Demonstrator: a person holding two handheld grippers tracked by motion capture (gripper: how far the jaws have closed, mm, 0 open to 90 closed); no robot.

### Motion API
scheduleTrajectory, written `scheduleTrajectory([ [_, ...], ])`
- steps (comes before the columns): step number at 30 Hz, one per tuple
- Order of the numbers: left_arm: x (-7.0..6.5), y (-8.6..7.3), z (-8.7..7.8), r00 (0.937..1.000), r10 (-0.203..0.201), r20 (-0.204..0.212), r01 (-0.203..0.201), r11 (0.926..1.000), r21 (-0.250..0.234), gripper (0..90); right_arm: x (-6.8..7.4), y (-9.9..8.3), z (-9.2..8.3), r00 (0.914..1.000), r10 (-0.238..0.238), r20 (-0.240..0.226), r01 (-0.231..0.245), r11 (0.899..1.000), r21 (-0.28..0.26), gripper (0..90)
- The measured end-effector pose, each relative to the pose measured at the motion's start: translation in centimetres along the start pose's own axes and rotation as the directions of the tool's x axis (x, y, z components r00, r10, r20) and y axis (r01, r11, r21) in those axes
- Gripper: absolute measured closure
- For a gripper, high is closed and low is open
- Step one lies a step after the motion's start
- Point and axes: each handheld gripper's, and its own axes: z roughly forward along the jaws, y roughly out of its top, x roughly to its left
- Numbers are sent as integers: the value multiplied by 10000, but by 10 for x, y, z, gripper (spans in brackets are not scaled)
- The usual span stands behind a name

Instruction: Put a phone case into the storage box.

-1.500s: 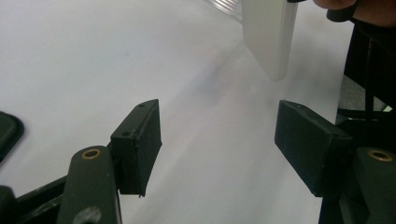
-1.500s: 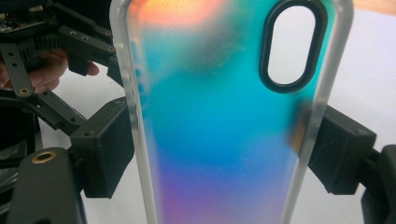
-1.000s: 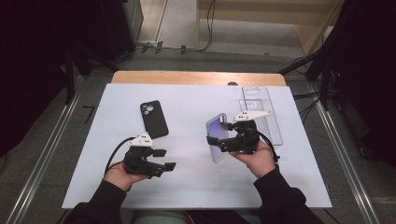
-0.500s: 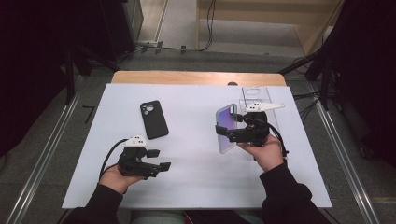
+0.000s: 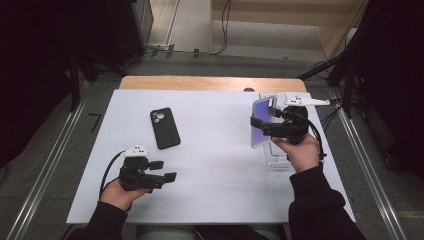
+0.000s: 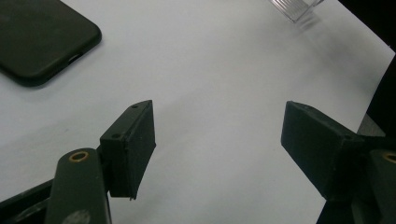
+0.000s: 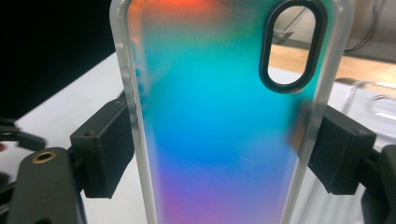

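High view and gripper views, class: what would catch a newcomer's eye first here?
The iridescent phone case, blue and violet, stands out first, clamped by its long edges in the right gripper above the table's right side. Next is the black phone, lying flat left of centre on the white table. The left gripper sits open and empty near the front left.

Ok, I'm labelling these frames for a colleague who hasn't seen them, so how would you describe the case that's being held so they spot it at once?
Start at the white table and go to its right side, where the right claw grips a phone case by its long edges. It stands upright off the table, iridescent blue to purple with a clear rim and an oval camera hole, unlike the black phone lying flat.
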Motion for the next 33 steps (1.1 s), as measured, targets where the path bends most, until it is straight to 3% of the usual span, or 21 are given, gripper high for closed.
scheduleTrajectory([
  [13, 3, -4, -6, 9981, -429, -433, 412, 9983, -408, 265, -24, 5, -6, 9934, 212, 1126, -182, 9994, -280, 162],
  [17, 3, -6, -7, 9973, -451, -574, 427, 9982, -422, 265, -29, 6, -4, 9876, 185, 1557, -132, 9993, -348, 162],
  [22, 2, -7, -9, 9974, -373, -620, 340, 9980, -532, 265, -39, 6, -4, 9772, 567, 2048, -433, 9967, -692, 161],
  [33, 2, -9, -9, 9968, -392, -691, 353, 9978, -568, 266, -61, 14, 9, 9614, 824, 2627, -612, 9942, -880, 161],
])
